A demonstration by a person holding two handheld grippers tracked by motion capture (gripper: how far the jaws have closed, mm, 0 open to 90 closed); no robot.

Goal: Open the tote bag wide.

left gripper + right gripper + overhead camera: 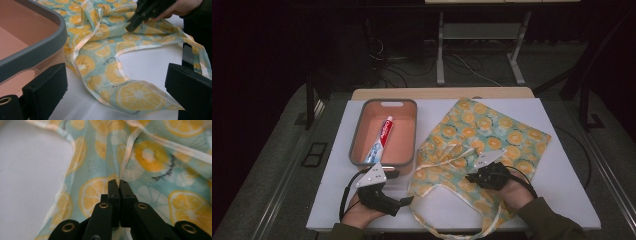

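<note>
A cloth bag [492, 130] printed with lemon slices lies flat on the white table top [562, 185], its pale straps trailing toward me. My right gripper [472, 176] rests on the bag's near part. In the right gripper view its jaws [119, 182] are pressed together, and a pale strap [128, 147] of the bag [155, 157] runs straight into their tips. My left gripper [401, 186] sits by the near corner of a pink bin [357, 135]. It stands open [116, 82], with the bag's corner [135, 97] lying on the table ahead of it, untouched.
The pink bin with a grey rim [45, 42] holds a toothpaste tube [382, 137] lying lengthwise. My right gripper [131, 26] and its hand appear at the top of the left gripper view. Table legs and cables stand on the dark floor beyond.
</note>
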